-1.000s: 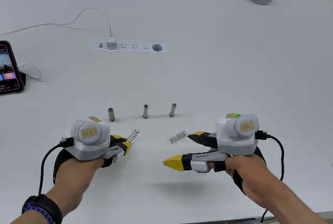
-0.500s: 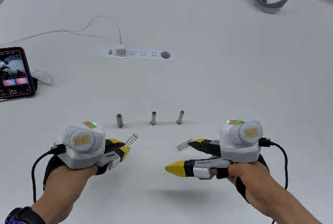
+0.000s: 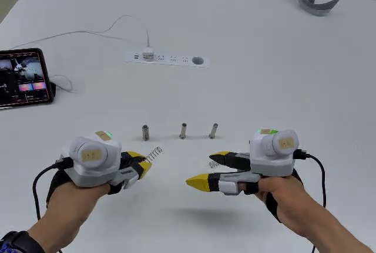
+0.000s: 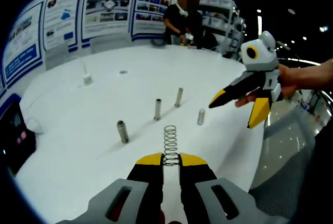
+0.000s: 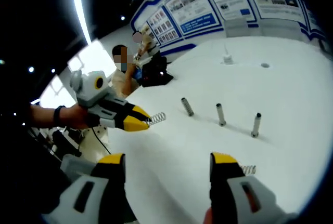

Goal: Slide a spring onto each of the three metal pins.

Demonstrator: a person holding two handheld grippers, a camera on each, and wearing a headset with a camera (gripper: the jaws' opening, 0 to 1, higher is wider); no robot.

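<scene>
Left gripper (image 4: 165,158): clamped on spring (image 4: 170,140), axis along jaws, pointing up-frame toward pins.
Right gripper (image 3: 207,171): wide open, empty; loose spring (image 5: 248,170) flat on table (image 3: 264,59) beside it.
Pin row, centre frame: left pin (image 3: 145,132) sprung; middle pin (image 3: 183,130) and right pin (image 3: 212,130) bare, upright.

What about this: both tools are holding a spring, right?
Not quite. The left tool holds a spring, but the right tool is open, holding nothing; the right gripper view shows that, with a second spring lying on the table beside it.
</scene>
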